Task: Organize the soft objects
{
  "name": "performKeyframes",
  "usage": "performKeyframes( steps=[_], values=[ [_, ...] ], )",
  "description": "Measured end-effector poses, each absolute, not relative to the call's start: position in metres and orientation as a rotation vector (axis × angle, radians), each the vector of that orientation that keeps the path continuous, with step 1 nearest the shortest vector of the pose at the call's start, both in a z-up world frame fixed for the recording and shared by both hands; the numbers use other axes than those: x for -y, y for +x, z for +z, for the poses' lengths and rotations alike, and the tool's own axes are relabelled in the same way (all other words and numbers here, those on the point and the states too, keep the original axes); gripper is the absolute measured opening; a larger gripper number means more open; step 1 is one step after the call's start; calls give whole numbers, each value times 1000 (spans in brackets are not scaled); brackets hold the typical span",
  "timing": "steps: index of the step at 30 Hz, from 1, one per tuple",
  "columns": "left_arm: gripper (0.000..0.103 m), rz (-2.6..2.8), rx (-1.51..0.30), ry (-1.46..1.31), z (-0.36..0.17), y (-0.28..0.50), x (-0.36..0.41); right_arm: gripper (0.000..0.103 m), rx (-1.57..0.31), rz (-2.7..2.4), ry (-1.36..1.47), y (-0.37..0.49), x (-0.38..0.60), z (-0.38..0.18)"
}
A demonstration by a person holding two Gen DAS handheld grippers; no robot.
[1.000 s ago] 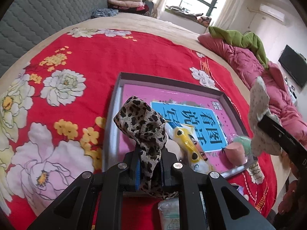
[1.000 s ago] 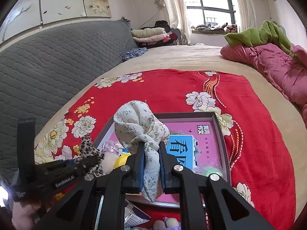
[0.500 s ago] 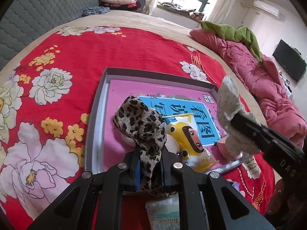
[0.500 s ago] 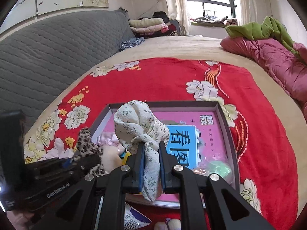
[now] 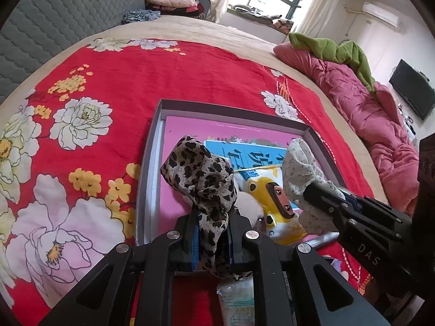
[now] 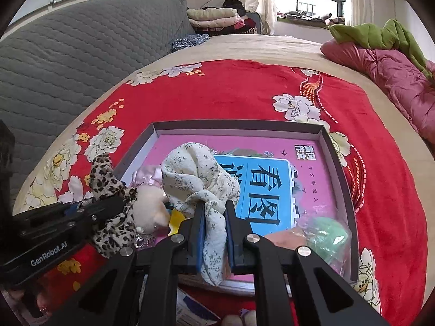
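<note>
Fingers grip leopard cloth [image 5: 201, 179] and floral cloth [image 6: 201, 179] over tray [image 6: 323, 133] (far end open).

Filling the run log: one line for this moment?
left gripper: shut on leopard scarf | right gripper: shut on floral cloth | both over tray

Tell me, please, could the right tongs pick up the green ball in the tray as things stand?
Probably not yet. The right tongs are shut on the floral cloth, so they would have to release it first. Otherwise the green ball, wrapped in clear plastic in the tray, lies uncovered just to their right.
</note>
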State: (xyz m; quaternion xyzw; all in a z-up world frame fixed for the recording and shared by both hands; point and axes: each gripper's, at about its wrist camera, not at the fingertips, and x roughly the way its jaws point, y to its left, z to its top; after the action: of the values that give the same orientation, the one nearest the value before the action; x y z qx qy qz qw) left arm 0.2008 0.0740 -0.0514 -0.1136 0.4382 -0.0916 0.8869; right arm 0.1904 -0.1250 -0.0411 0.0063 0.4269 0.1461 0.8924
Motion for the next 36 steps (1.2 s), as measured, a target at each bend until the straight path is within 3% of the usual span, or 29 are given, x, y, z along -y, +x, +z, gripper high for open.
performKeyframes(
  steps=[17,26,30,36],
  values=[
    [15,-195,-919,-254,-54,201,-73,19,-904,287,-5,192,124,-50],
    [15,-201,-923,-252,-54,202,-72,34,-895,275,-41,189,122,-45],
    [15,-201,-922,-250,-54,202,-72,47,-870,262,-42,186,123,-38],
    [15,-205,-929,-256,-54,202,-73,49,-834,260,-20,178,131,-23]
  ],
)
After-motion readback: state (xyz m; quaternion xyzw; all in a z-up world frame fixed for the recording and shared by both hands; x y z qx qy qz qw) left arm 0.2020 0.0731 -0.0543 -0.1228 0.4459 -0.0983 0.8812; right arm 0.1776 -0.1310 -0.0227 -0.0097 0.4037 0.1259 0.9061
